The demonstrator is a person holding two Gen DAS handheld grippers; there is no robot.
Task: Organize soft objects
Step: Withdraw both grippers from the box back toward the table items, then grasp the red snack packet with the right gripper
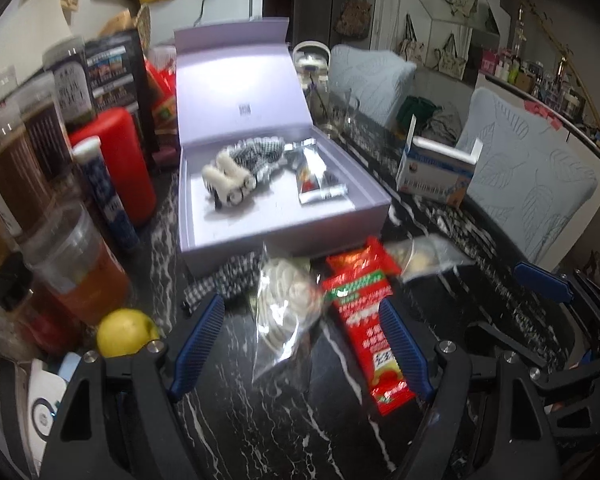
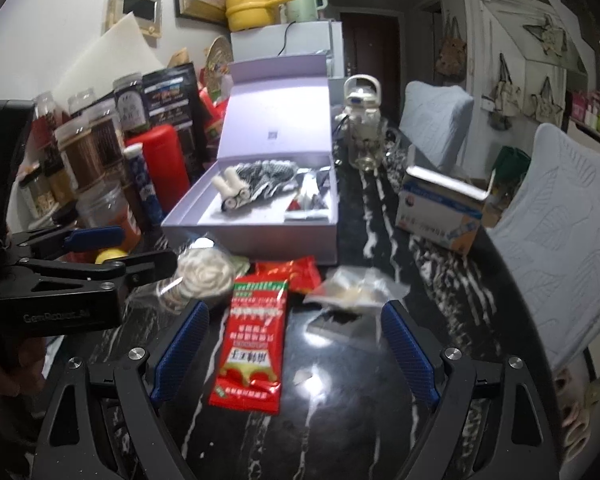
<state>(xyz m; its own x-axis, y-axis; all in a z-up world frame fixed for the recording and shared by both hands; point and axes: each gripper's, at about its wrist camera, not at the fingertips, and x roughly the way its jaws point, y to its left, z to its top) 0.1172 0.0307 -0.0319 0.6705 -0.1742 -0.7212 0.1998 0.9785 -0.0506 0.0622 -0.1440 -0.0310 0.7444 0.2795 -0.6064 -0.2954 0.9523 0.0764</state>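
I hold both tongs wide open with nothing in them, the left gripper (image 1: 302, 344) over the bagged white flower (image 1: 288, 300) and the right gripper (image 2: 296, 344) over the red packet (image 2: 256, 340) at bottom middle, because the open lilac box (image 1: 300, 232) just above waits for them.

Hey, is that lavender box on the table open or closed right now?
Open. The lavender box has its lid standing upright at the back, and a checked fabric piece and a silver packet lie inside.
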